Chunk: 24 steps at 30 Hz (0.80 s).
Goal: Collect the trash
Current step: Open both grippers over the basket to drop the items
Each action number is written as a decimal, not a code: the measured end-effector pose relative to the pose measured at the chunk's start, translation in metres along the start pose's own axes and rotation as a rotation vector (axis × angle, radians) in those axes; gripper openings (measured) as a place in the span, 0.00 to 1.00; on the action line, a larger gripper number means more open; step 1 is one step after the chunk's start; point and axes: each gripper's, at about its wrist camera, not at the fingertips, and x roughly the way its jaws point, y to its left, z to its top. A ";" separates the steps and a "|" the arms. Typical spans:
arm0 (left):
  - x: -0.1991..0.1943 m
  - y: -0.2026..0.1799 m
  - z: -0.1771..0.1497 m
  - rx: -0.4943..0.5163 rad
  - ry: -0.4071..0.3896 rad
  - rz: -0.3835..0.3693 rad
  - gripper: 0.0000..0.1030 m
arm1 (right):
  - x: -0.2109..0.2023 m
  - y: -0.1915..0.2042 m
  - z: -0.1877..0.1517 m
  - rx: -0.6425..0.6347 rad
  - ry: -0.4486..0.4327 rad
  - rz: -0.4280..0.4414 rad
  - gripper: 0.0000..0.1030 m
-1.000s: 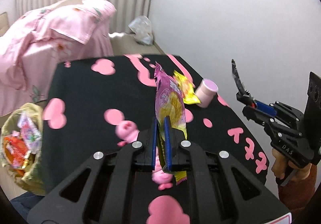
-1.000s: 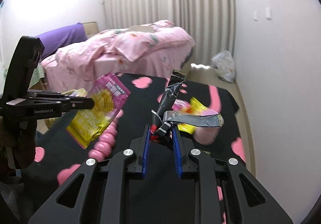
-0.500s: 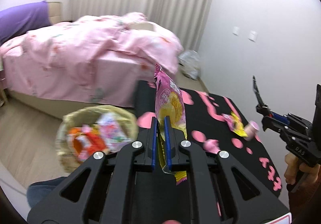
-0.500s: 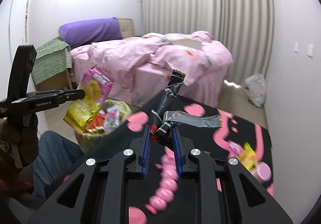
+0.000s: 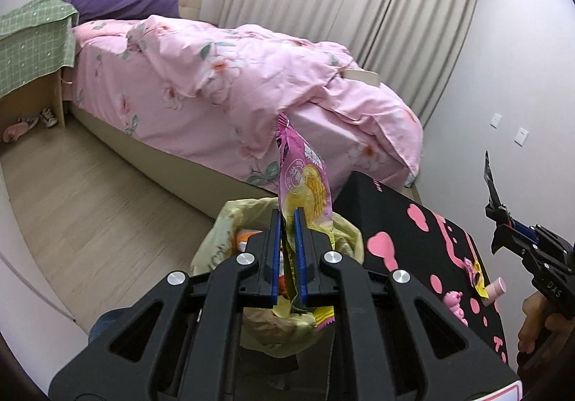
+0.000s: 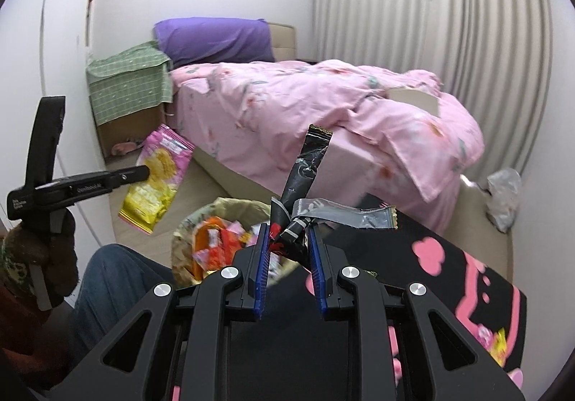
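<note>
Now: pink-yellow wrapper (image 5: pixel 305 185) clamped in left tongs (image 5: pixel 287 250), frame centre, above trash basket (image 5: pixel 345 232). Black wrappers (image 6: pixel 305 181) pinched in right tongs (image 6: pixel 287 257) beside basket, counter (image 6: pixel 449 257) lower right. Step: carrying to basket. Next likely: hold over opening, release.

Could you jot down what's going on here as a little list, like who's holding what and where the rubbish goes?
left gripper: shut on the pink and yellow snack packet, above the bin
right gripper: shut on the black and silver wrappers
trash bin: lined with a yellowish bag, already holds wrappers, stands beside the black table
left on table: yellow wrapper, pink cup, pink toy
background: bed with pink duvet
</note>
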 end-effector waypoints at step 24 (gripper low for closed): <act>0.094 0.012 -0.025 -0.018 0.143 -0.001 0.07 | 0.155 0.001 -0.012 0.025 0.156 0.279 0.20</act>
